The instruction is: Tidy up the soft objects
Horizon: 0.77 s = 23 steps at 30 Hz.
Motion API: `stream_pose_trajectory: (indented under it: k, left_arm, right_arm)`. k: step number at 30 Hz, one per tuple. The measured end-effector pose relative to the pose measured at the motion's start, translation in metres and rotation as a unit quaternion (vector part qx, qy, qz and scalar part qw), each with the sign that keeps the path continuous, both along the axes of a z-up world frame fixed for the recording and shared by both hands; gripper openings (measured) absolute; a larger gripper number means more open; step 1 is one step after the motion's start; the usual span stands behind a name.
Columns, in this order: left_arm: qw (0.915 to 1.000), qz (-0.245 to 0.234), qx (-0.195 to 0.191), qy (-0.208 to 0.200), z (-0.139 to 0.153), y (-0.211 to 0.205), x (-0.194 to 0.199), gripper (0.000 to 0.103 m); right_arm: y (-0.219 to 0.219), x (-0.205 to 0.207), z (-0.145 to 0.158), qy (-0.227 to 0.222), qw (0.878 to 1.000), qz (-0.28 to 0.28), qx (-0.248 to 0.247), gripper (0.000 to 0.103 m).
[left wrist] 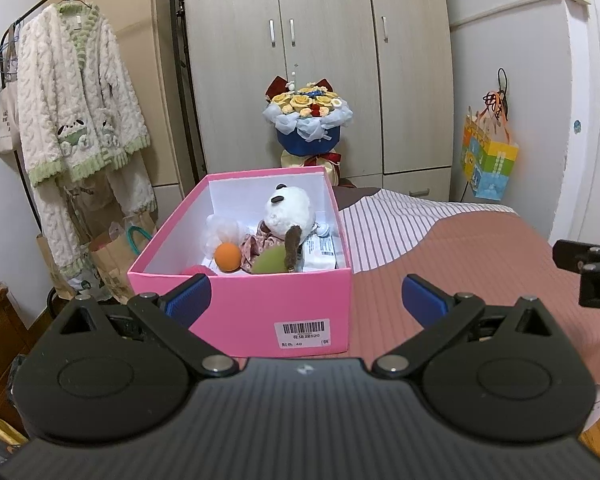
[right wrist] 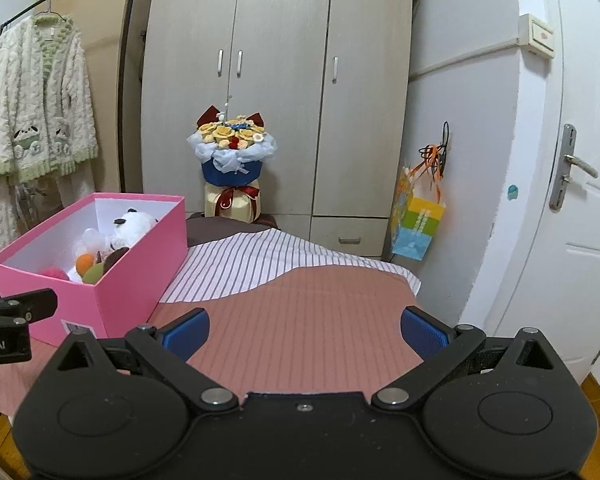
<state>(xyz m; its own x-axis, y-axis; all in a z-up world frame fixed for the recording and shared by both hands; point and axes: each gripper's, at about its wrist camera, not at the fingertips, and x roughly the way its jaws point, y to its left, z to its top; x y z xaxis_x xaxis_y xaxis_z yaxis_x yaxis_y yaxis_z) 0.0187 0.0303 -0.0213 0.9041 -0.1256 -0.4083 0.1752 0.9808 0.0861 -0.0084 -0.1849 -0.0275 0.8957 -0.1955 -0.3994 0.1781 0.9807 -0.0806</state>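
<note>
The soft things are sitting inside the open pink cardboard box [left wrist: 240, 304] on the bed: a white plush dog with brown ears [left wrist: 286, 214], an orange foam ball [left wrist: 228, 257], a green fuzzy ball [left wrist: 270, 262], a red soft piece [left wrist: 196, 270] low against the near wall, and a white frilly fabric flower [left wrist: 222, 230]. A white printed packet [left wrist: 320, 250] is lying under the dog at the box's right wall. In the right wrist view the striped pink bedspread [right wrist: 300, 320] beside the box is showing nothing else to gather, so the sorting is looking largely finished.

The left gripper [left wrist: 304, 298] is hovering just in front of the box's near wall, fingers spread wide and gripping nothing. The right gripper [right wrist: 304, 330] is hanging over the bare bedspread, equally wide and empty.

The risks from here are looking modest. The box is light and is resting on soft bedding close to the bed's left edge, so a forward push from the left gripper could be sliding or tipping it toward the paper bags [left wrist: 112, 256] on the floor. Reaching in, a wide finger could be catching the rim. The balls would be rolling away if the box were tilting.
</note>
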Motion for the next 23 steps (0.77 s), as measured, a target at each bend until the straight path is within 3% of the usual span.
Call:
stream_pose_trajectory:
  k: [23]
  left_arm:
    - [0.9997,0.016,-0.006,-0.02,0.0042,0.0082,-0.0037,0.103]
  right_arm:
    - [-0.0005,-0.0023,-0.001,-0.002,1.0,-0.003,0.003,0.103]
